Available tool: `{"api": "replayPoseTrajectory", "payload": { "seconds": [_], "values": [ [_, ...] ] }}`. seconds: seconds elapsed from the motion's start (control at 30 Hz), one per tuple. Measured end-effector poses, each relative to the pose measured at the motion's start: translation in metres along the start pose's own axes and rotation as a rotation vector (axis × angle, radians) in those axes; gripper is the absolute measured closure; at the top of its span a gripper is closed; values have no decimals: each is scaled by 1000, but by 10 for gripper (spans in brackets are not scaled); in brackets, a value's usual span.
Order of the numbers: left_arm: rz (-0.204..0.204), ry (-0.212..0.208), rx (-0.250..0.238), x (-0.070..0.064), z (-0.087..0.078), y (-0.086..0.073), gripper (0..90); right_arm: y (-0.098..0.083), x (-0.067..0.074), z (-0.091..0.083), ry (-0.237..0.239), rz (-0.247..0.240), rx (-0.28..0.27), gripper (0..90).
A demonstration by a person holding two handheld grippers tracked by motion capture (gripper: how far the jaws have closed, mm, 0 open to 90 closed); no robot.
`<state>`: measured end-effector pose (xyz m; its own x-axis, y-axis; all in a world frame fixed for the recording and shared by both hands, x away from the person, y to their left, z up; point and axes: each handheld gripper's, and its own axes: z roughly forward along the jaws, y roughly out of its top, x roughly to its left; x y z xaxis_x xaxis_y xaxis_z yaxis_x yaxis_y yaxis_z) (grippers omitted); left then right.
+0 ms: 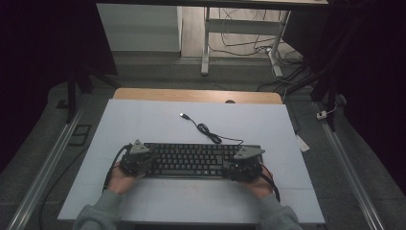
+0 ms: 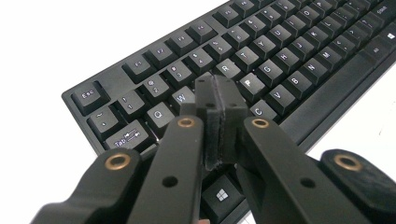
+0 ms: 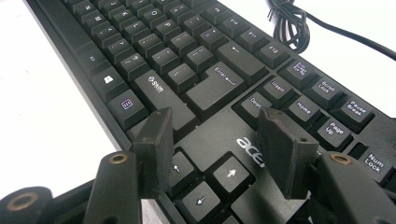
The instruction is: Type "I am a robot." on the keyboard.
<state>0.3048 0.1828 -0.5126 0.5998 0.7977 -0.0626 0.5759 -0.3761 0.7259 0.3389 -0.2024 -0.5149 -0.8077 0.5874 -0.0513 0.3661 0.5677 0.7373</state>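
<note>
Table [image 1: 143, 120], wide and white-topped, carries a flat black plastic keyboard [image 1: 191, 159] lying near the person's edge, its thin black USB cable [image 1: 207, 130] unplugged and loosely coiled beyond it. The left gripper [image 2: 220, 100] has its jaws pressed together, holding nothing, tips poised over the keys near W and R. The right gripper [image 3: 219, 149] stands wide with nothing between its jaws, hovering above the arrow keys. Judging by this, work on the keyboard seems barely begun. Legible: "acer", Esc, Tab, Enter, Shift, Insert, Home, Page Up, Num Lock.
</note>
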Motion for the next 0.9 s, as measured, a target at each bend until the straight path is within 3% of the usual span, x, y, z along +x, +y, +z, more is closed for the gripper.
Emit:
{"api": "replayPoseTrajectory", "payload": {
  "seconds": [0.9],
  "values": [
    [0,-48,-40,-8,-4,5,883,1,0,-3,8,6,-30,466]
  ]
}}
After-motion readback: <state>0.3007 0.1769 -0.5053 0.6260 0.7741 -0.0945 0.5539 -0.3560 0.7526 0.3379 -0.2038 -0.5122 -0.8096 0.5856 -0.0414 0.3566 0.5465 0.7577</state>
